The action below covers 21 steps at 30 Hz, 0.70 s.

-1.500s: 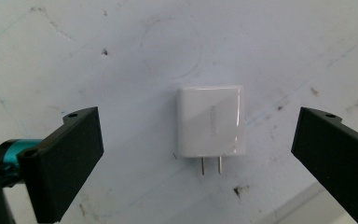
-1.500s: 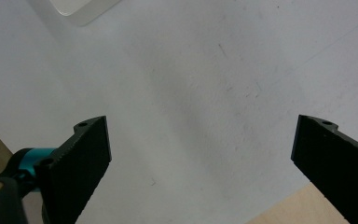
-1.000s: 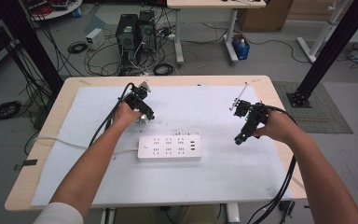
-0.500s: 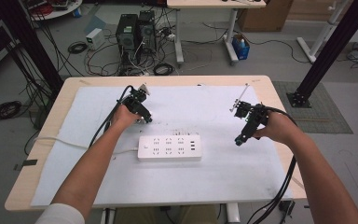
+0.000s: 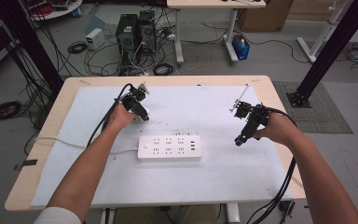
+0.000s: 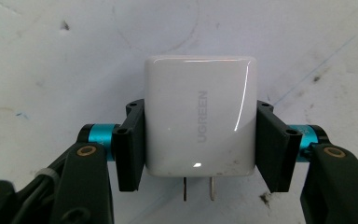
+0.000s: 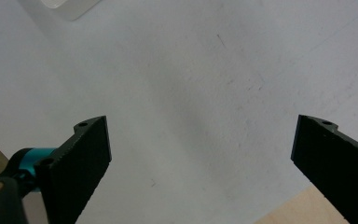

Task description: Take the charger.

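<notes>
Table (image 5: 42,140): a pale wooden top, covered over most of its area by a white mat (image 5: 223,172) that bears scuff marks and faint pen lines.

Power strip (image 5: 169,148): a white block lying flat on the mat near the table's centre, between the two hands; its cord (image 5: 60,142) runs off toward the table's left edge. A corner of the strip also appears at the upper left of the right gripper view.

Left gripper (image 5: 141,112): held at the left of the mat, beyond the strip's left end and apart from it. In the left gripper view its two jaws press against opposite sides of a white charger (image 6: 200,114), pinching it. The charger is marked UGREEN, and its two flat prongs point toward the camera. The charger sits over bare mat.

Right gripper (image 5: 240,138): held at the right of the mat, to the right of the strip and apart from it, pointing down at the mat. In the right gripper view its jaws stand wide apart with bare mat between them.
</notes>
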Each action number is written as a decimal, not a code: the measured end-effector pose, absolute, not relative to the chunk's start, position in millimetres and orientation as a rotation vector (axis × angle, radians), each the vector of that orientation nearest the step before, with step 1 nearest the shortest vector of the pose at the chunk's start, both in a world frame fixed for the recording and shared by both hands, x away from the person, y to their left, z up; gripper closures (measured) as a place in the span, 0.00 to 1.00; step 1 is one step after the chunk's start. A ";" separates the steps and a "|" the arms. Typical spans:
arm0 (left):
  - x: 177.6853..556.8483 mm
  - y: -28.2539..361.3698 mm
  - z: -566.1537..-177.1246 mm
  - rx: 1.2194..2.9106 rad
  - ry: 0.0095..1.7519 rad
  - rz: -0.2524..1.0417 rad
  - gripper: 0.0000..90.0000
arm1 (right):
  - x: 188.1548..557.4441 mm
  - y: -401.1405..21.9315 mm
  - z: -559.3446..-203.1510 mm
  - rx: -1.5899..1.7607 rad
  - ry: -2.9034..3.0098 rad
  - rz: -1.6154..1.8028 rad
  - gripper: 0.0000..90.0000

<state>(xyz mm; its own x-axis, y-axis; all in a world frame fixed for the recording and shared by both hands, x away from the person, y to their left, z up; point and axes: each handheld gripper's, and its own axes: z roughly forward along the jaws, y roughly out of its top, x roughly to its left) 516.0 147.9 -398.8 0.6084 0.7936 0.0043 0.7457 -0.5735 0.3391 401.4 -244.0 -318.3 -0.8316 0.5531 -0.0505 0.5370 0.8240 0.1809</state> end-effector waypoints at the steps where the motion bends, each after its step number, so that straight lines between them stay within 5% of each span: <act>1: 514.7 148.6 -395.5 2.528 1.244 0.228 0.47 | 400.5 -243.3 -317.8 0.883 2.900 0.238 0.05; 21: 479.8 172.2 -336.6 2.451 1.123 0.280 0.47 | 392.5 -242.4 -312.5 0.889 2.873 0.244 0.05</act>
